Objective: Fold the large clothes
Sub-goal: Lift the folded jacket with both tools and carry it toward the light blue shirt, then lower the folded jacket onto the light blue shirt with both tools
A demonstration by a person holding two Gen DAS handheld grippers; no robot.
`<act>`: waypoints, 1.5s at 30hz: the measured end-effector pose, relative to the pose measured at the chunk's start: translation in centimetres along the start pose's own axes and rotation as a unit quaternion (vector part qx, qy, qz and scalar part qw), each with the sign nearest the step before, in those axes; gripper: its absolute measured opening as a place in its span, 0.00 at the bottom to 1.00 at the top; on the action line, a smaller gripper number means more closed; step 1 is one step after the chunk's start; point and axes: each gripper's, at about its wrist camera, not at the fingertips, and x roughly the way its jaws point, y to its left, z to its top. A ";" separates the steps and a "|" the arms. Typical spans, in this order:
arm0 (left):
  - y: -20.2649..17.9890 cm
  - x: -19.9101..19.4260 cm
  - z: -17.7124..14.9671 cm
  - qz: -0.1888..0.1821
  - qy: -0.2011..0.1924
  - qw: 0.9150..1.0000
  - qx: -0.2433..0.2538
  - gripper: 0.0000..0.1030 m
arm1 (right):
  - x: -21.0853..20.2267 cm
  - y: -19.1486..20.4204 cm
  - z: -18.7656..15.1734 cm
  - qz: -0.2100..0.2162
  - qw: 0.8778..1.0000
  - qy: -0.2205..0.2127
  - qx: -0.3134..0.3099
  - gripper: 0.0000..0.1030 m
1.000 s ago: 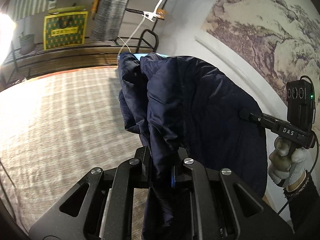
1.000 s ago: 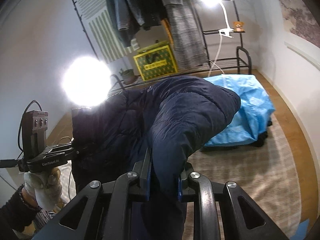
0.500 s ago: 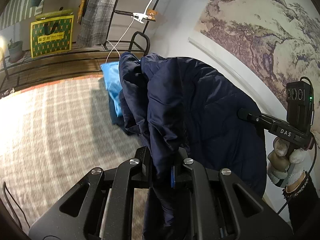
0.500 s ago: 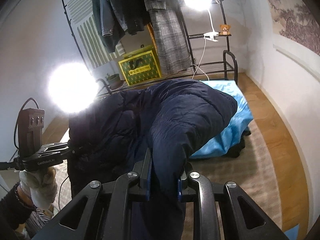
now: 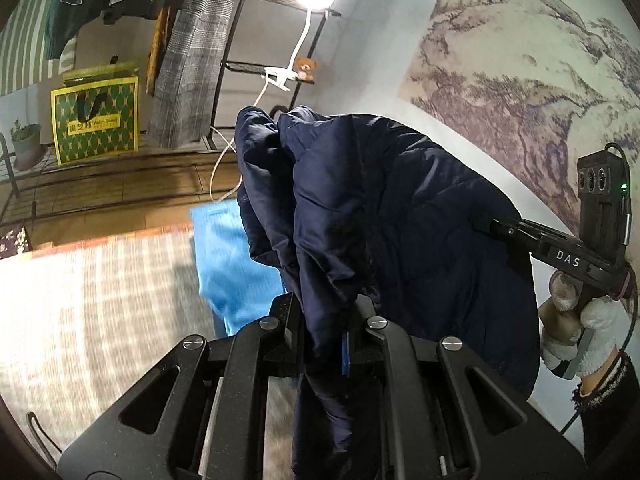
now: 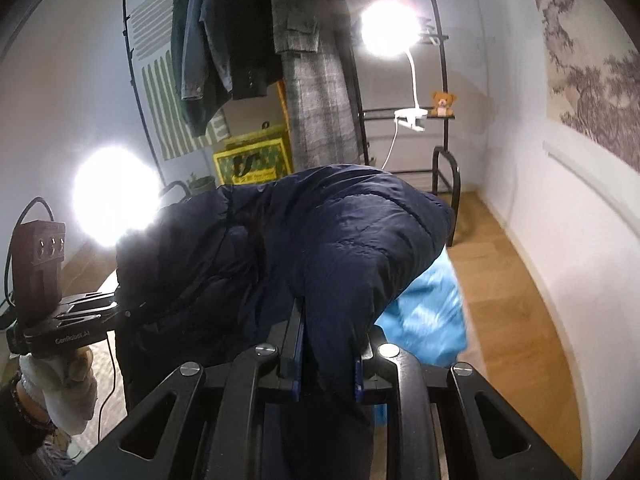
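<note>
A dark navy puffer jacket (image 5: 400,216) hangs in the air between my two grippers, bunched and draped over them. My left gripper (image 5: 324,332) is shut on a fold of the jacket. My right gripper (image 6: 326,356) is shut on another fold of the jacket (image 6: 320,248). In the left wrist view the right gripper (image 5: 492,226) shows at the right with its tips buried in the fabric. In the right wrist view the left gripper (image 6: 116,300) shows at the left, also against the fabric. The jacket's lower part is hidden behind the grippers.
A bright blue garment (image 5: 228,264) lies below on a pale checked rug (image 5: 88,312); it also shows in the right wrist view (image 6: 424,316). A clothes rack with hanging coats (image 6: 312,60), a yellow-green bag (image 5: 96,120), a clip lamp (image 6: 388,28) and a wall (image 6: 560,220) stand behind.
Both grippers have lifted and tilted up with the jacket. More of the blue garment and the clothes rack has come into view. Both grips are unchanged.
</note>
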 end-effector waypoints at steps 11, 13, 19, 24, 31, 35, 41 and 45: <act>1.6 5.8 4.0 0.026 -0.033 0.999 -0.007 0.09 | 5.3 -2.4 5.0 -0.005 0.999 -0.023 -0.022 0.16; 2.0 7.1 4.2 0.031 -0.033 0.999 -0.010 0.09 | 6.9 -3.0 5.5 -0.009 0.999 -0.021 -0.028 0.16; 4.0 10.9 3.2 0.042 -0.017 0.999 -0.025 0.09 | 11.2 -3.8 5.2 -0.022 0.998 -0.001 -0.058 0.16; 5.6 13.4 1.9 0.058 -0.002 0.998 -0.028 0.09 | 14.6 -5.0 3.7 -0.024 0.998 0.023 -0.053 0.16; 8.2 14.5 1.2 0.068 0.008 0.996 -0.059 0.09 | 17.6 -7.9 2.3 -0.071 0.995 0.048 -0.046 0.28; 9.3 15.0 0.7 0.073 0.015 0.994 -0.078 0.10 | 19.1 -8.9 1.8 -0.150 0.986 0.060 -0.051 0.44; 10.8 16.0 -0.3 0.085 0.026 0.991 -0.102 0.17 | 18.6 -9.9 1.4 -0.193 0.978 0.069 -0.032 0.52; 11.9 16.2 -0.8 0.086 0.038 0.989 -0.116 0.31 | 15.3 -10.1 -0.4 -0.166 0.985 0.053 -0.008 0.64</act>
